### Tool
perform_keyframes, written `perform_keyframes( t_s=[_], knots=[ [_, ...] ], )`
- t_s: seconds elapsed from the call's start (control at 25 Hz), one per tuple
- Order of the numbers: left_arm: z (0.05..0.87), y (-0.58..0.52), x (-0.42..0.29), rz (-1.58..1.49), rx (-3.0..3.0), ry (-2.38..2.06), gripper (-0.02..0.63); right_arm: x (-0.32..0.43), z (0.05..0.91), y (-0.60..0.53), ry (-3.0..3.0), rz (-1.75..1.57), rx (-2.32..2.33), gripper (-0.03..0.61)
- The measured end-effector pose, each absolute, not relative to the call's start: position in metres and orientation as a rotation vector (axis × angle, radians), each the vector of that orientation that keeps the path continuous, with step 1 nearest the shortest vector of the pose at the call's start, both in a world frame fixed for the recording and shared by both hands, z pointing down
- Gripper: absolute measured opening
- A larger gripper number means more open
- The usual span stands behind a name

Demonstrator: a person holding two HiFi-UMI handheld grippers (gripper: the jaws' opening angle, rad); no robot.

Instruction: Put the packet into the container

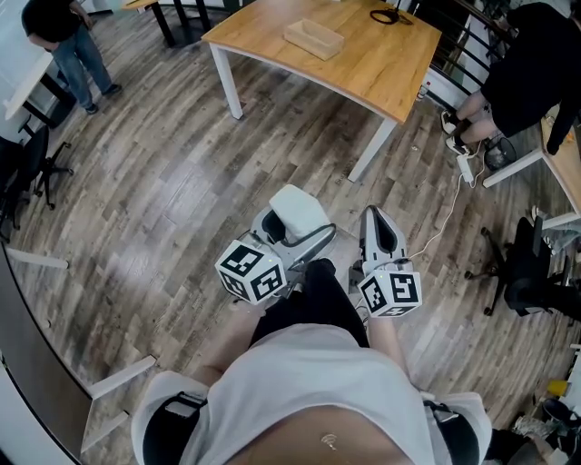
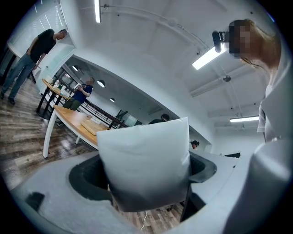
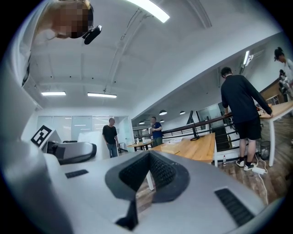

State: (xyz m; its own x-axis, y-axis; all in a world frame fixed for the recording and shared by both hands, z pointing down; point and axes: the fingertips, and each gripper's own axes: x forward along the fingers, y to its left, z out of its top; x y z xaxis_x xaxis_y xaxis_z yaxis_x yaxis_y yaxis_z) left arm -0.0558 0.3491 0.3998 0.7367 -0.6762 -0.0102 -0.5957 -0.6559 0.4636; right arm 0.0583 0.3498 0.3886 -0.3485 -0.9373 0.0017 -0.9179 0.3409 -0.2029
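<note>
Sticking up from left gripper (image 1: 292,238): packet (image 1: 298,211).

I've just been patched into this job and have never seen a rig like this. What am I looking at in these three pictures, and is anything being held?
There is no robot arm here. A person stands on a wooden floor and holds a two-jaw gripper in each hand. The head view comes from a camera on the person's head, looking down at both tools. The other two views come from cameras riding on each gripper, looking along its jaws. The cubes with square markers are part of the grippers.

The left gripper is shut on a white packet, which stands up between its jaws. The right gripper has its jaws together with nothing between them.

Ahead stands a wooden table with a shallow wooden container and a black cable on it. Both grippers are well short of the table.
</note>
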Motion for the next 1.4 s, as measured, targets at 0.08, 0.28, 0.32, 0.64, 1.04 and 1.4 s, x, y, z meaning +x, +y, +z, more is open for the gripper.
perform_keyframes(
  t_s=[0.08, 0.28, 0.32, 0.64, 1.04, 1.4],
  knots=[
    [0.398, 0.347, -0.056, -0.248, 2.514, -0.971, 0.488, 0.060, 0.385, 0.346, 2.481, -0.230, -1.739, 0.011],
    [0.395, 0.339, -0.059, -0.249, 2.522, -0.985, 0.488, 0.067, 0.370, 0.336, 2.456, -0.176, -1.748, 0.011],
    [0.395, 0.337, -0.061, -0.249, 2.521, -0.989, 0.488, 0.067, 0.368, 0.333, 2.450, -0.171, -1.749, 0.011],
    [0.397, 0.316, -0.059, -0.233, 2.515, -1.013, 0.488, 0.071, 0.369, 0.313, 2.441, -0.188, -1.735, 0.011],
    [0.401, 0.275, -0.048, -0.199, 2.531, -0.987, 0.488, 0.077, 0.382, 0.269, 2.435, -0.243, -1.730, 0.011],
    [0.401, 0.219, -0.036, -0.227, 2.516, -0.963, 0.488, 0.086, 0.390, 0.206, 2.447, -0.291, -1.707, 0.011]
  ],
)
